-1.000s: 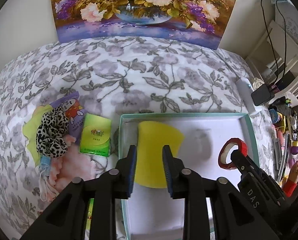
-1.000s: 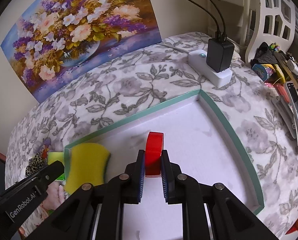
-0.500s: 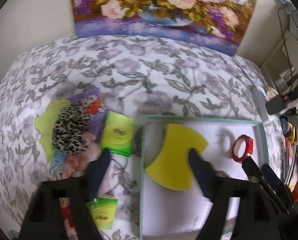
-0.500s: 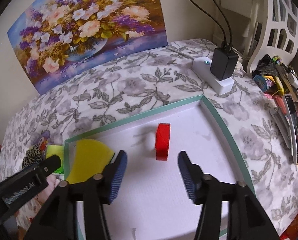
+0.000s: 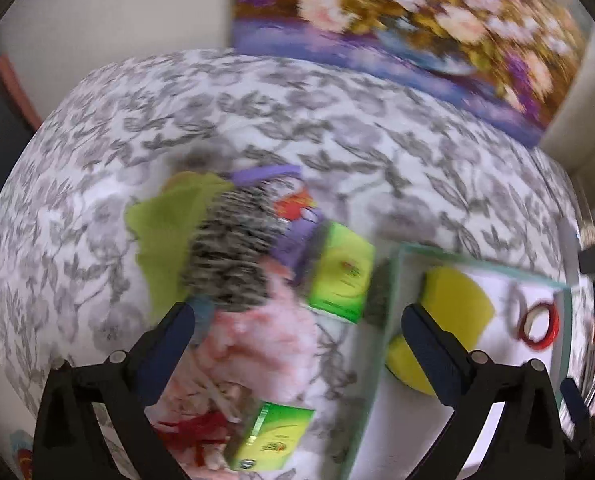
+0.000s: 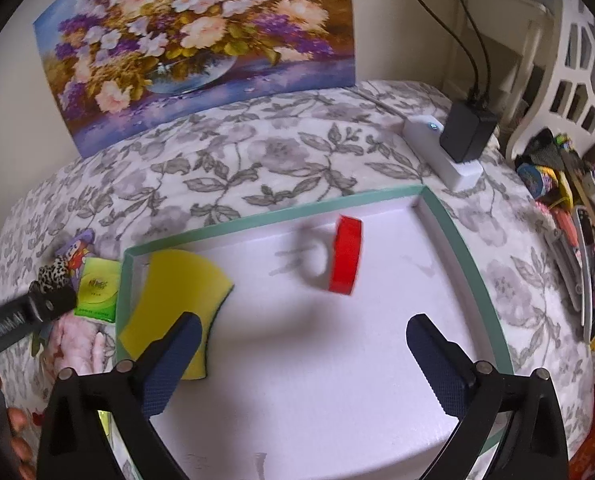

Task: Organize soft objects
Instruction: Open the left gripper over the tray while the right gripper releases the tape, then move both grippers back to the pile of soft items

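While we hold both grippers above the floral table (image 6: 281,160), the white tray (image 6: 281,218) with its green rim takes up most of the right wrist view. Inside it the yellow sponge (image 6: 173,300) lies at nine o'clock against the left wall, and the red tape roll (image 6: 347,256) stands on edge near twelve o'clock, well apart from the sponge. Outside the tray, at nine o'clock from its rim, we see the loose pile: a pink fluffy cloth (image 5: 265,344), a leopard-print piece (image 5: 233,264) on top of a lime cloth (image 5: 165,232), and two green tissue packs (image 5: 343,276).

Our left gripper (image 5: 297,336) has its fingers spread wide and empty over that pile; our right gripper (image 6: 303,340) is spread and empty over the tray floor.

We judge the risks thus: the left view is badly smeared, so a hasty closing could pinch two tangled cloths together, or snag the tray wall and shift it. The upright tape could roll if bumped.
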